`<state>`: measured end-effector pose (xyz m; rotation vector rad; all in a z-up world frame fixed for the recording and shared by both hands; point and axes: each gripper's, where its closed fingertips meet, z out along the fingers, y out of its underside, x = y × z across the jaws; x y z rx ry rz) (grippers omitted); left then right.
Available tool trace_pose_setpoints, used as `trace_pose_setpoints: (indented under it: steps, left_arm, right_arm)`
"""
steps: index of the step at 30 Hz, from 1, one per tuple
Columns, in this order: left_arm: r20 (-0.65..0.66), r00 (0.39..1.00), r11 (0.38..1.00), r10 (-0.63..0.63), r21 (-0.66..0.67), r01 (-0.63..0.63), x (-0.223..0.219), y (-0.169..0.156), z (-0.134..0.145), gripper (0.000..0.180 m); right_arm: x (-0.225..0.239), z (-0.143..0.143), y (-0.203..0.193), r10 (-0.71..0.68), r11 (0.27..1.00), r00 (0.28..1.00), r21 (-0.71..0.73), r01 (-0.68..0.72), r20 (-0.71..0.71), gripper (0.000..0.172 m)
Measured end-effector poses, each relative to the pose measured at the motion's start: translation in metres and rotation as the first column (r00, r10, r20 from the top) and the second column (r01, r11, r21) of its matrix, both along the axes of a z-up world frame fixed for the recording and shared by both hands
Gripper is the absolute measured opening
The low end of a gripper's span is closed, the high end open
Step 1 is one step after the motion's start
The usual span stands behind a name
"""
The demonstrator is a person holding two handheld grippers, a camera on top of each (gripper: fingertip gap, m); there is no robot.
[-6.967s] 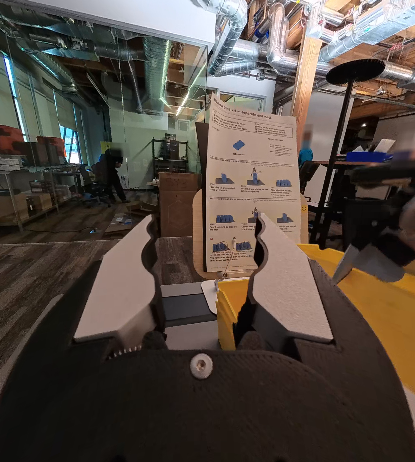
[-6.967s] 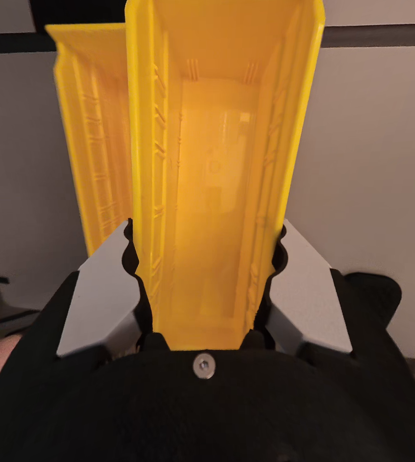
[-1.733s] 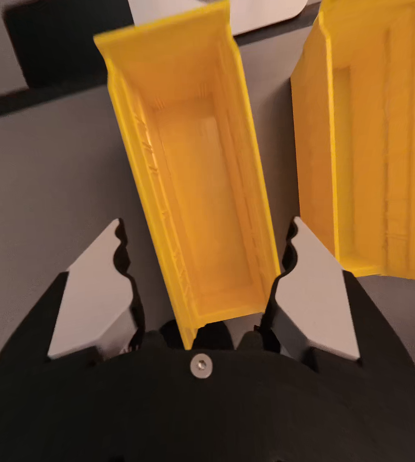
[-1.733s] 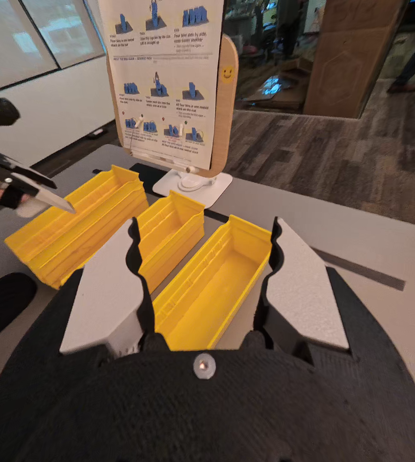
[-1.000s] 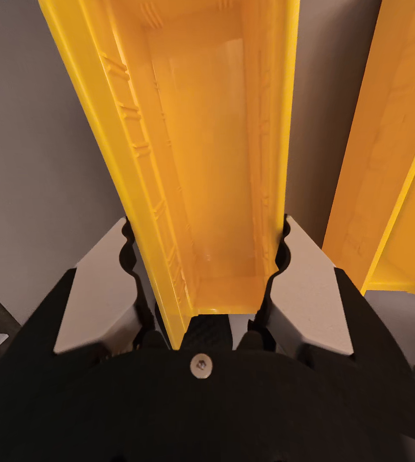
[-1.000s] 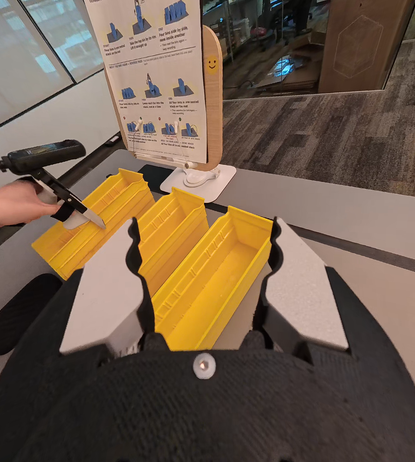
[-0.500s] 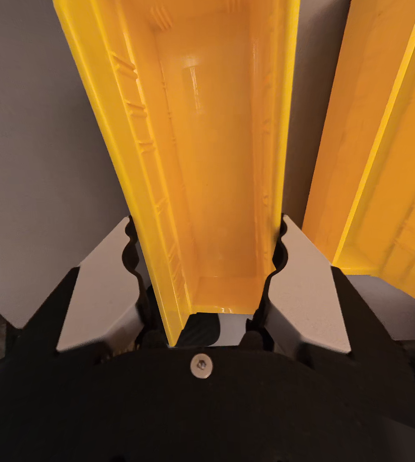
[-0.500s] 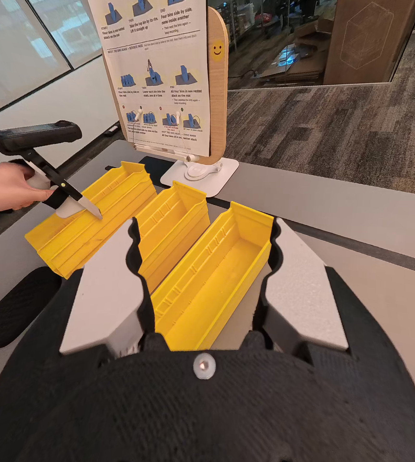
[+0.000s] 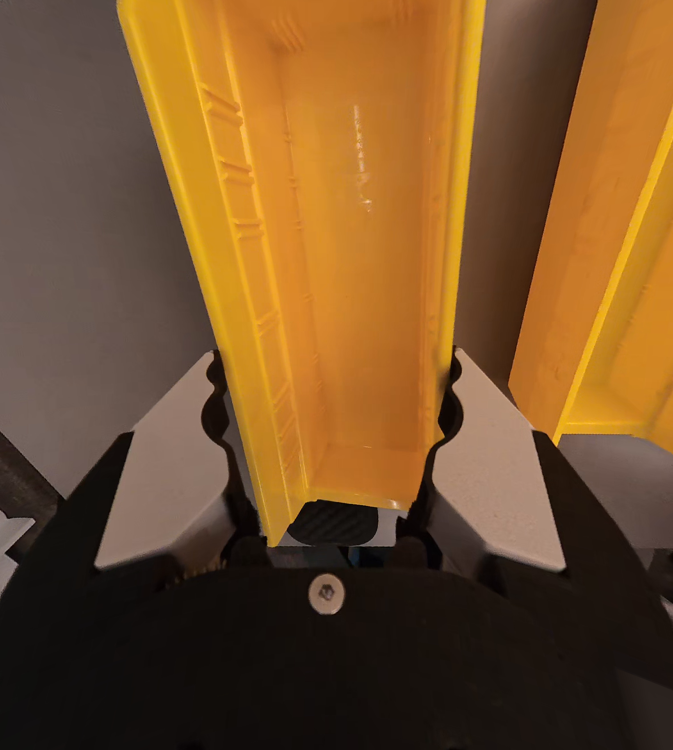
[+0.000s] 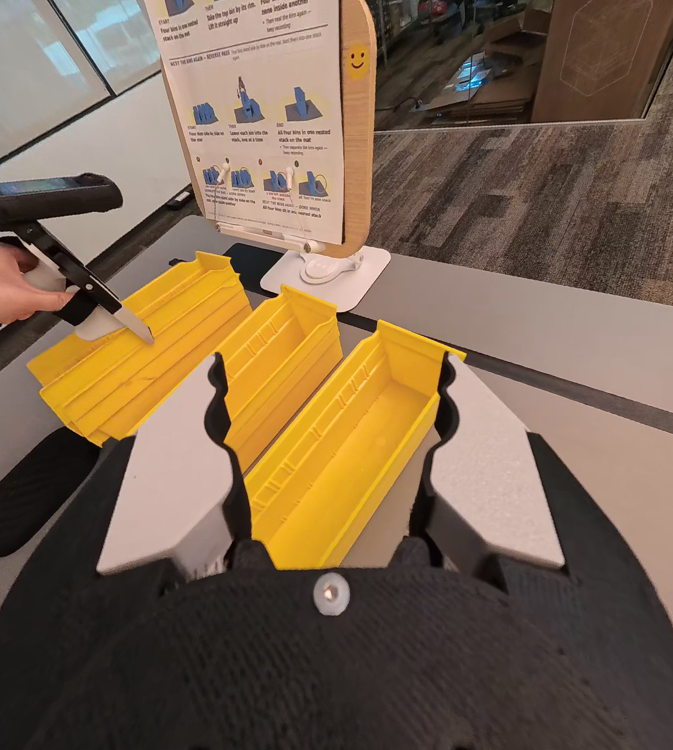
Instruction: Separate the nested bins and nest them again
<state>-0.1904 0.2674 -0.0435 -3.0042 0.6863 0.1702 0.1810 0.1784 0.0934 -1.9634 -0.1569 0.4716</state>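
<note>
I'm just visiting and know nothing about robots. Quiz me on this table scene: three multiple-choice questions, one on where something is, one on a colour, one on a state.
1. Where is the instruction sign?
A. On the floor
B. On the table, behind the bins
C. Inside a bin

2. What colour are the bins?
A. Blue
B. Grey
C. Yellow

3. The rightmost bin is:
A. Upright and empty
B. Full of screws
C. Turned upside down

Answers:
1 B: the instruction sign stands on its white base on the table, beyond the bins.
2 C: every bin is yellow.
3 A: the rightmost bin faces up and its bare floor shows.
</note>
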Motion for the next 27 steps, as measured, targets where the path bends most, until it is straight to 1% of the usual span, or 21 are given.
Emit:
trace_pose_setpoints:
  steps: [5, 6, 15, 23, 27]
  left_arm:
    - [0.017, 1.000, 0.999, 0.000, -0.045, 0.001, 0.003, -0.008, -0.012, 0.111]
    - [0.022, 1.000, 0.999, 0.002, -0.050, -0.001, 0.003, -0.008, -0.013, 0.114]
    - [0.060, 0.998, 0.997, 0.002, -0.073, 0.003, 0.017, -0.010, -0.009, 0.114]
    - [0.049, 0.999, 0.996, -0.002, -0.085, 0.006, 0.023, -0.008, -0.016, 0.120]
    - [0.045, 0.999, 0.997, -0.005, -0.080, 0.008, 0.023, -0.008, -0.015, 0.112]
  right_arm:
    - [0.000, -0.001, 0.000, 0.001, 1.000, 1.000, -0.005, -0.001, 0.000, 0.105]
    - [0.000, -0.001, 0.000, 0.001, 1.000, 1.000, -0.005, -0.001, -0.001, 0.105]
    - [-0.002, -0.006, 0.002, 0.007, 1.000, 1.000, -0.028, -0.007, 0.007, 0.105]
    - [-0.003, -0.007, 0.001, 0.016, 0.999, 1.000, -0.032, -0.016, 0.005, 0.105]
    - [-0.004, -0.008, 0.000, 0.023, 0.999, 1.000, -0.039, -0.023, 0.001, 0.105]
